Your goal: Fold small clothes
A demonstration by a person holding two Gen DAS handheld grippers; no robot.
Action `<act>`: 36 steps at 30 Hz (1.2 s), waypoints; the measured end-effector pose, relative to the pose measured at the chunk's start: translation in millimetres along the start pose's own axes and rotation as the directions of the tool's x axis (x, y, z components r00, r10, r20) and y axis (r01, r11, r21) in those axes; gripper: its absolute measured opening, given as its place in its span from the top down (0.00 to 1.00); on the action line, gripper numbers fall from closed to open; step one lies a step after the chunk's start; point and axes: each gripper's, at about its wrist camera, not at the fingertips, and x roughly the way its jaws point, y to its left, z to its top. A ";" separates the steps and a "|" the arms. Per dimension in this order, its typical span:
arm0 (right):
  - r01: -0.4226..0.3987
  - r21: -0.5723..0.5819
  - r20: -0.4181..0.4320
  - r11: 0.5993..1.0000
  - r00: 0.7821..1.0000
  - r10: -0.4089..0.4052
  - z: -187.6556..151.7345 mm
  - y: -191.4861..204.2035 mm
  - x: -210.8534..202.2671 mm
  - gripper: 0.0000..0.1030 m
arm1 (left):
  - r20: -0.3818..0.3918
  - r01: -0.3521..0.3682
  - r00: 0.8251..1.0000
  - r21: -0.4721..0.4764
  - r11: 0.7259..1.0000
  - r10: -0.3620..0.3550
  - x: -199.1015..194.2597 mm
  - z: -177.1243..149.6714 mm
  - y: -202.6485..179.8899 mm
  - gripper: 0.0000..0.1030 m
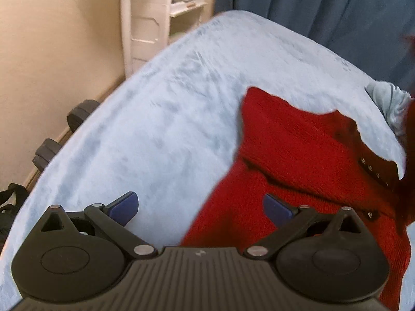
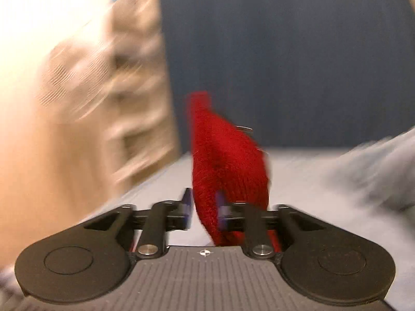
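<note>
Left tongs: blue pads well apart, nothing between them, hovering over the near left edge of the red knit garment. The garment lies partly spread on the pale blue fleece-covered bed, toward its right side, with a dark button band running along its far right edge.

Right tongs: the view is heavily blurred. The jaws stand a little apart with a fold of the same red knit between them, raised off the bed; whether the pads press on it cannot be told.

Handling, as judged: the knit looks soft, light and limp; it will sag and stretch rather than hold shape, and the fleece may drag on it. The safest hold appears to be at hems or the button band, through a doubled thickness.

Surroundings: white shelving and a beige wall to the left, dark blue curtain behind, a grey crumpled cloth at the bed's far right. Nothing stands between the left tongs and the garment.
</note>
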 end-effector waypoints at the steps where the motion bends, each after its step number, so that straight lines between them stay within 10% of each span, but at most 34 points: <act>1: -0.021 -0.012 -0.097 1.000 0.995 0.020 -22.3 18.2 13.0 0.21 | 0.005 -0.002 1.000 -0.003 1.000 0.002 0.8 3.0 3.2 0.01; 6: 0.101 0.057 -0.283 0.993 0.956 -0.081 -88.5 0.4 -15.5 0.15 | 0.022 0.009 1.000 0.031 0.999 -0.010 11.5 13.1 8.4 0.01; 14: 0.431 0.202 -0.313 0.879 0.879 -0.359 -86.9 -113.7 -111.6 0.15 | 0.015 0.070 0.997 0.063 0.996 -0.071 31.3 18.5 -16.0 0.01; 22: 0.409 0.194 -0.490 0.892 0.828 -0.273 -148.7 -76.8 -196.0 0.03 | -0.082 0.120 0.991 0.201 0.972 -0.105 3.7 -53.5 1.0 0.01; 29: 0.493 0.213 -0.666 0.844 0.705 -0.244 -196.2 -61.0 -237.3 0.01 | -0.208 0.152 0.975 0.389 0.909 -0.074 -7.4 -122.6 27.3 0.00; 36: 0.491 0.354 -0.697 0.796 0.706 -0.125 -203.3 -62.6 -253.3 0.01 | -0.311 0.255 0.938 0.317 0.914 -0.154 -18.0 -143.8 54.2 0.00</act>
